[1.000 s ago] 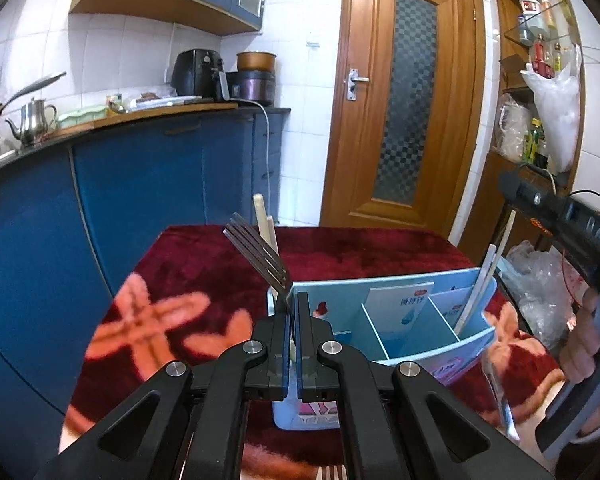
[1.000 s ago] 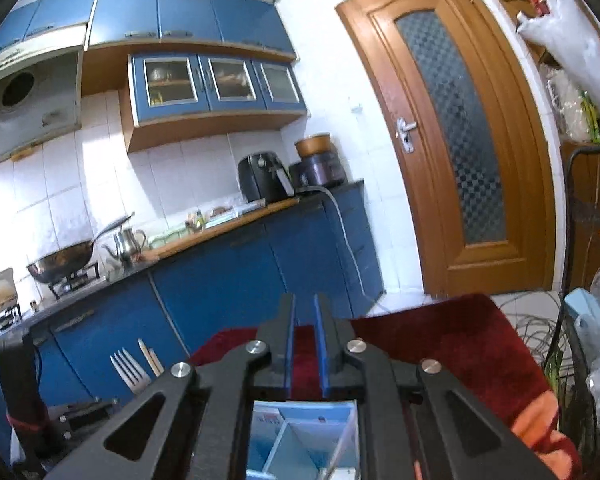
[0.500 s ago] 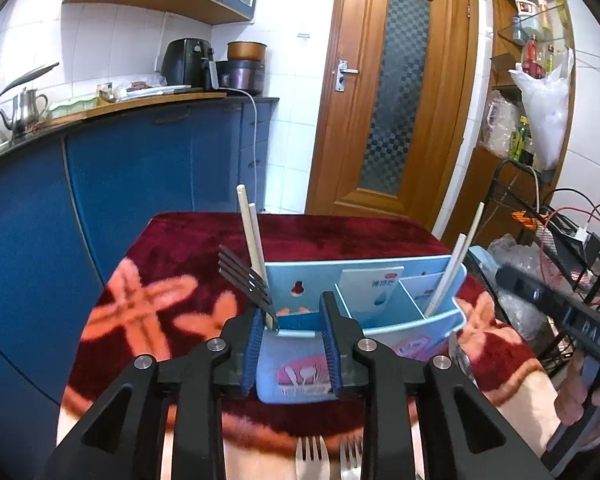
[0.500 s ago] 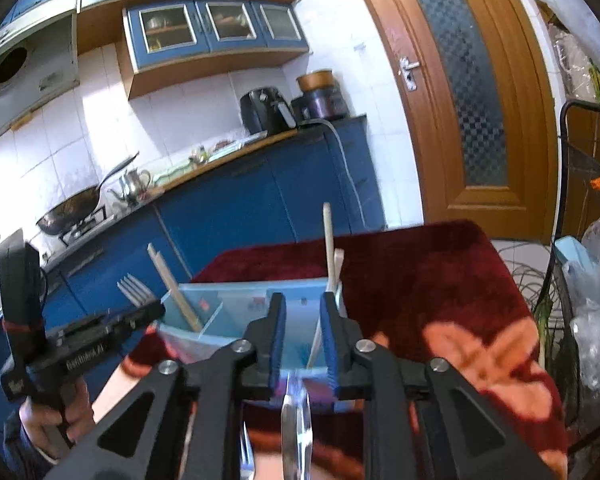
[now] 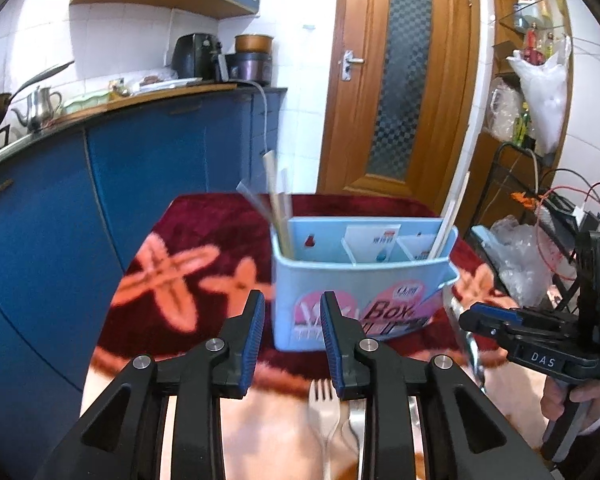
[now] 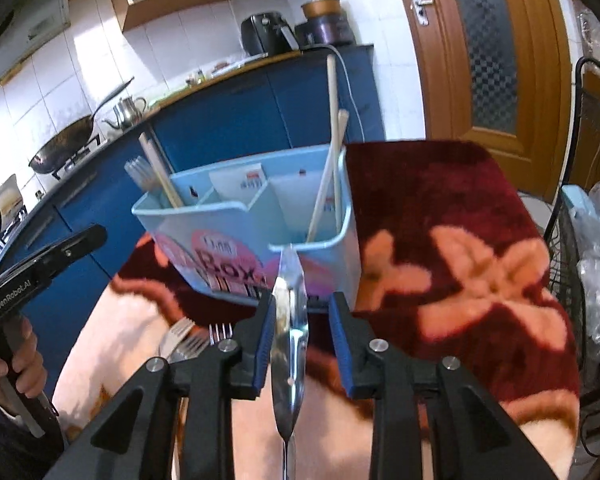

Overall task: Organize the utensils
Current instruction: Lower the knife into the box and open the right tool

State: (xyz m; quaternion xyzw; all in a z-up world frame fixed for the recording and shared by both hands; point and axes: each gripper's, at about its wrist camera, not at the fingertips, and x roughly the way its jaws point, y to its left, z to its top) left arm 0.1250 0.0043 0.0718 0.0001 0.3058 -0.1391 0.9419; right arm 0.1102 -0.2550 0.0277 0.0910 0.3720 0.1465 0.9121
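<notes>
A light blue utensil box point(image 5: 360, 280) with dividers stands on the red patterned cloth point(image 5: 172, 264). Chopsticks and a blurred fork point(image 5: 256, 200) stand in its left compartment, and chopsticks point(image 6: 328, 176) lean in its right one. My left gripper point(image 5: 292, 344) is open and empty, just in front of the box. My right gripper point(image 6: 302, 340) is open, with a metal spoon point(image 6: 289, 344) lying between its fingers on the cloth. Forks point(image 5: 326, 408) lie on the cloth near the left gripper; they also show in the right wrist view point(image 6: 196, 336).
Blue kitchen cabinets point(image 5: 140, 184) run along the left behind the table. A wooden door point(image 5: 404, 80) is at the back. Plastic bags and a wire rack point(image 6: 592, 240) stand to the right of the table.
My left gripper let go of the fork into the box's left compartment, opened and drew back. My right gripper came down in front of the box, opening around the spoon.
</notes>
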